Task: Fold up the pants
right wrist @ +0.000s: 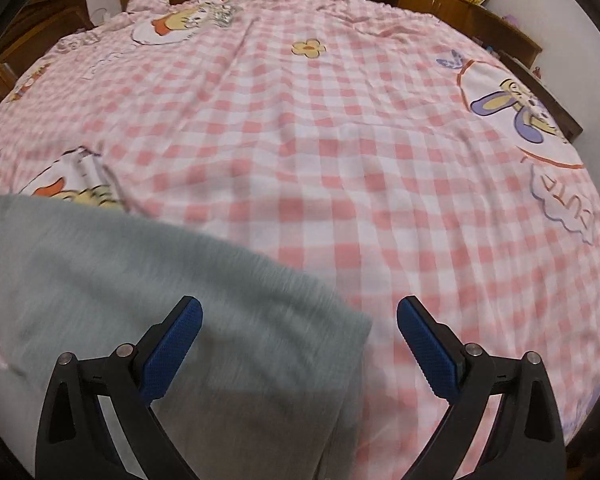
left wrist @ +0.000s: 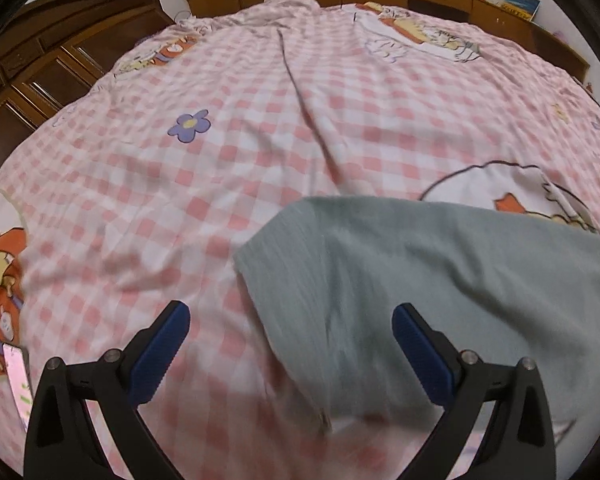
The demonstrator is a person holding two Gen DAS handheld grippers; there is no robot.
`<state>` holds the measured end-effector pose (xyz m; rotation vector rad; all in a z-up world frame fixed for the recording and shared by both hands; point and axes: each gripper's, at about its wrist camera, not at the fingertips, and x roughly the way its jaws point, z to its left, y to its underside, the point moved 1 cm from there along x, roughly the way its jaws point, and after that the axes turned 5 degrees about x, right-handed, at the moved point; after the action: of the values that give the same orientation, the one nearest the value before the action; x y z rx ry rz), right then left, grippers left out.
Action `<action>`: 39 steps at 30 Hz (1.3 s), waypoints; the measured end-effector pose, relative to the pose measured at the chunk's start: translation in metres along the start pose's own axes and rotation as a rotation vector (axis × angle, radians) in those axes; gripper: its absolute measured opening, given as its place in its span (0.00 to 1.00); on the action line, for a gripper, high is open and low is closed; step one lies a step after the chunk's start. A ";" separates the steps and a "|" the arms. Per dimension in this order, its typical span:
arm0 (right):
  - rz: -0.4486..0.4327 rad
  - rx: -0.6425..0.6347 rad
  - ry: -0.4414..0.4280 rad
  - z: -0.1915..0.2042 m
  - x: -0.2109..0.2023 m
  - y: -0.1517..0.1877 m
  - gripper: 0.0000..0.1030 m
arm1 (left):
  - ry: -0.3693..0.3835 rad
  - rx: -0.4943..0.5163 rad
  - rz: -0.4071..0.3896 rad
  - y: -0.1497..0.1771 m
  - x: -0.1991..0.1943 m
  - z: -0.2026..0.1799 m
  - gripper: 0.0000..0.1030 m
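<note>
The pants (left wrist: 440, 280) are laid on the bedsheet (left wrist: 180, 168) at the near edge, long axis left to right. Left gripper (left wrist: 291, 320) and right gripper (right wrist: 300, 316) are held wide apart, empty, each over one end, equally near.

Left gripper (left wrist: 291, 326) at 6 o'clock, jaws spread wide, gripping nothing. Grey-green pants (left wrist: 420, 280) spread flat at 4 o'clock on pink checked bedsheet (left wrist: 260, 128), left edge between blue fingertips (left wrist: 168, 340). Phone (left wrist: 17, 376) at 8 o'clock.
</note>
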<state>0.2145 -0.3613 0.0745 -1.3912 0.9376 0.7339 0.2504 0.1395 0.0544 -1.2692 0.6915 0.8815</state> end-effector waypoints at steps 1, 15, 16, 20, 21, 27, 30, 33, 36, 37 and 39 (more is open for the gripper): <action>0.017 0.005 -0.004 0.000 0.008 -0.003 0.93 | -0.005 0.000 0.006 -0.003 0.006 0.001 1.00; 0.075 0.029 -0.046 -0.005 0.054 0.007 0.83 | 0.055 -0.032 0.017 -0.014 0.066 -0.009 0.95; 0.070 0.030 -0.044 -0.008 0.055 0.008 0.84 | 0.064 -0.042 0.016 -0.015 0.066 -0.009 0.91; 0.043 0.032 -0.033 -0.006 0.058 0.013 0.84 | 0.068 -0.036 0.004 -0.018 0.061 -0.017 0.76; 0.038 0.029 -0.027 -0.005 0.058 0.015 0.84 | 0.063 -0.019 -0.004 -0.018 0.059 -0.020 0.73; -0.046 -0.013 0.004 0.025 0.038 0.024 0.30 | 0.071 0.064 -0.036 -0.019 0.051 -0.039 0.32; -0.082 -0.093 0.038 0.039 0.026 0.027 0.13 | 0.061 0.078 -0.044 -0.022 0.047 -0.042 0.23; -0.093 -0.093 0.022 0.036 0.014 0.023 0.10 | 0.077 0.069 -0.054 -0.025 0.039 -0.040 0.17; -0.115 -0.025 -0.039 0.024 -0.002 0.014 0.10 | 0.107 0.053 -0.081 -0.027 0.024 -0.032 0.12; -0.126 -0.009 -0.058 0.021 -0.010 0.014 0.10 | 0.114 0.052 -0.090 -0.027 0.019 -0.029 0.09; -0.147 0.008 -0.093 0.016 -0.026 0.011 0.10 | 0.129 0.050 -0.116 -0.029 0.005 -0.025 0.07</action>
<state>0.1945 -0.3419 0.0908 -1.3914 0.7562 0.6772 0.2788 0.1142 0.0603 -1.3164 0.7291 0.6882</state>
